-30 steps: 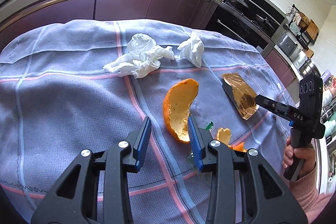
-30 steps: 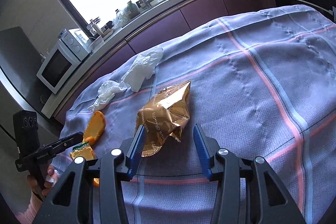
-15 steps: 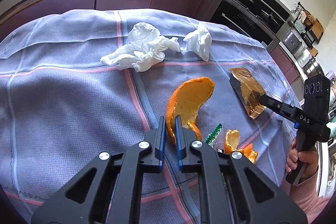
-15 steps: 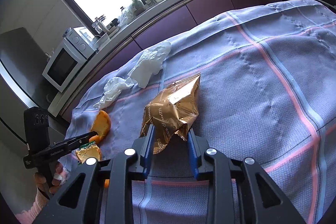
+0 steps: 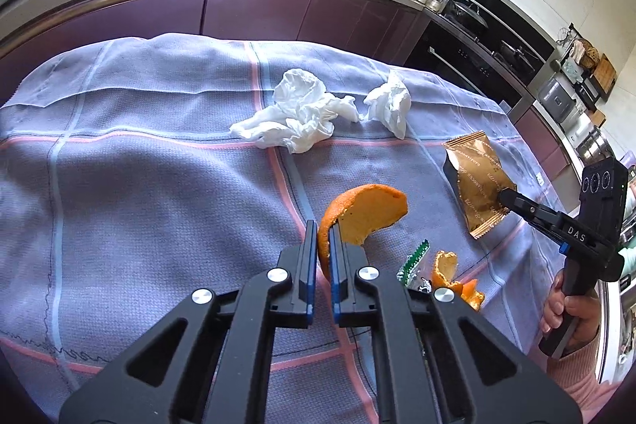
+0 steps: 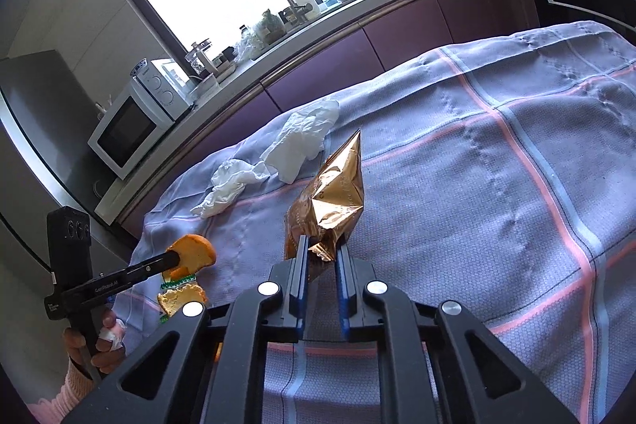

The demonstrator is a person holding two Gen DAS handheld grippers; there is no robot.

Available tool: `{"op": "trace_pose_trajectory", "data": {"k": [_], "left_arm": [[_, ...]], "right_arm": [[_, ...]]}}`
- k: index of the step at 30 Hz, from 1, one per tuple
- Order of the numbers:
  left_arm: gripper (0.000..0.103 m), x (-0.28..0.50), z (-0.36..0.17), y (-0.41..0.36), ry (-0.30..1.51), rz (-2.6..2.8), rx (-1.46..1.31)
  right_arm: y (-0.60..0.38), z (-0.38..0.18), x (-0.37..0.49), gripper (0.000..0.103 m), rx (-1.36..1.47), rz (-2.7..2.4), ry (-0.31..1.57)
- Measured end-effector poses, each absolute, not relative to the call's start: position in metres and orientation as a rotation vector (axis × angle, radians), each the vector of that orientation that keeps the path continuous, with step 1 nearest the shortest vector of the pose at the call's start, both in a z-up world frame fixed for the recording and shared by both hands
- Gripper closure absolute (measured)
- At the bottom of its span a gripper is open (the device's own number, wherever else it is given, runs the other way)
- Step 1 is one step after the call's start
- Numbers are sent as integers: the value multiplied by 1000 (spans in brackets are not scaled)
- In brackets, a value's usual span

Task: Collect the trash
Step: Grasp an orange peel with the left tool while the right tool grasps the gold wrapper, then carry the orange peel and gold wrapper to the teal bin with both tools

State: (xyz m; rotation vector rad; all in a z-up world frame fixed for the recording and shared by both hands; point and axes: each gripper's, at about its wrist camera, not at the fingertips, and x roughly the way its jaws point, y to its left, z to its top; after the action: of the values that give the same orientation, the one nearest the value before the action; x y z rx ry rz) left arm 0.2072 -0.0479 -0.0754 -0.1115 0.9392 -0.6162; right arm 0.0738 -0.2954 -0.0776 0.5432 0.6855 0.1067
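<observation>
Your left gripper (image 5: 322, 241) was apart a second ago, beside the big orange peel (image 5: 363, 213); now it is pressed together on the near edge of that peel, and the peel stands up from the tablecloth (image 5: 139, 185). Your right gripper (image 6: 321, 257) was also wide around the gold wrapper (image 6: 332, 201). Its jaws are closing at this moment, the crumpled lower corner of the wrapper is pinched between them, and the wrapper now points up instead of lying flat. So I think both pieces are caught, and the next step is to carry them away. No bin or bag shows in either view.

Now the count. On the cloth you have two white crumpled tissues (image 5: 294, 118), lying far from you, close together. There is one big peel, in your left gripper. One smaller peel piece (image 5: 451, 273) lies near it, perhaps broken in two. One small green scrap (image 5: 413, 261) lies just beside that piece. There is one gold wrapper.
</observation>
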Motion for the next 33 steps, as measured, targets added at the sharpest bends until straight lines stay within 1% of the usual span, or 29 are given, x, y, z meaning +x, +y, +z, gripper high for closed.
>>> {"op": "trace_pose_trajectory", "data": {"k": [15,33], "left_arm": [[97,190,-47,4,856,-576,-181],[97,157,-27,81,788,-493,-238]], "right_arm": [[-271,-48,70,92,522,198,616],[-175,-37,98,92,466,438,641]]}}
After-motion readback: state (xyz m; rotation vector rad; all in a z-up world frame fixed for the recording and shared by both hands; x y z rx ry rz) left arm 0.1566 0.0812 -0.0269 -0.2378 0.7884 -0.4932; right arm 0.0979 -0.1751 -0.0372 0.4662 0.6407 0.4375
